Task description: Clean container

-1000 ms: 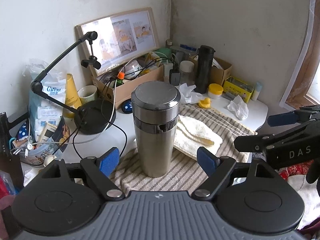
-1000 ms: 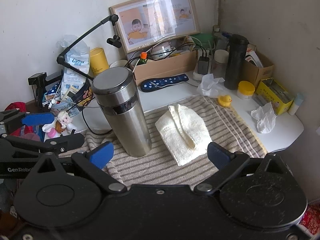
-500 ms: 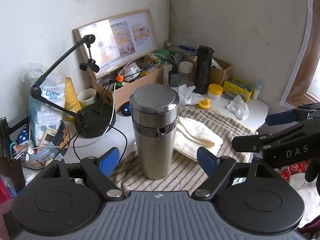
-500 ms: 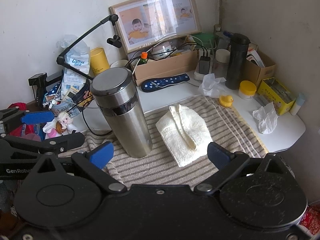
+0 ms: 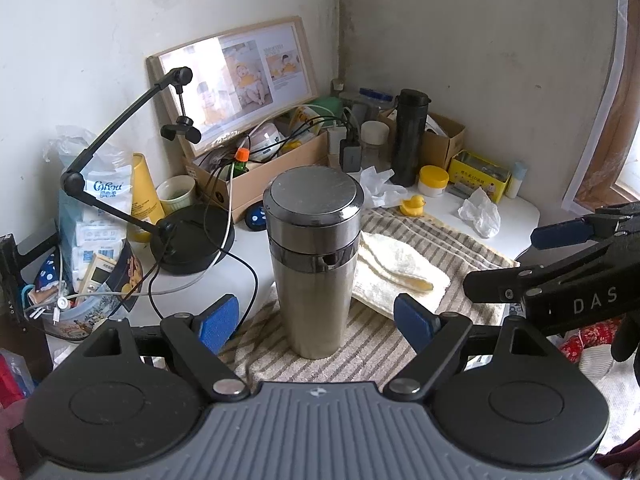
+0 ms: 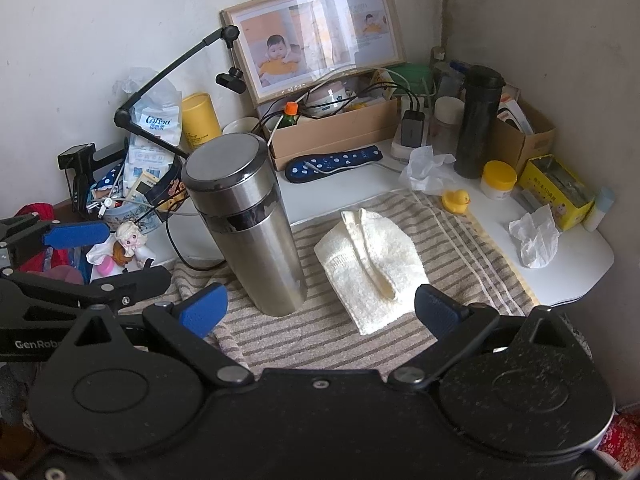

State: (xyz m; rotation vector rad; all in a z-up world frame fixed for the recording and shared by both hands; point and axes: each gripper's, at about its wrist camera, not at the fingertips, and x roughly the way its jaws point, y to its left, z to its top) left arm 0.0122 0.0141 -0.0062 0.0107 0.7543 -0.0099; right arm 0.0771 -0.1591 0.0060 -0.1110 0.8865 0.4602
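Standing upright on the striped towel, the lidded steel vacuum flask sits just left of the folded cream washcloth. Left gripper is spread wide, flask between its blue pads, untouched. Right gripper is likewise wide, holding nothing.

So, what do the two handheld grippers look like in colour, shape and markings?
The left gripper has a ribbed grey body, two round black discs, black linkage arms with silver pivots and bright blue finger pads; its side reads "GenRobo". The right gripper is all black and slightly dusty, with the same discs and linkages, blue pads and the letters "DAS".
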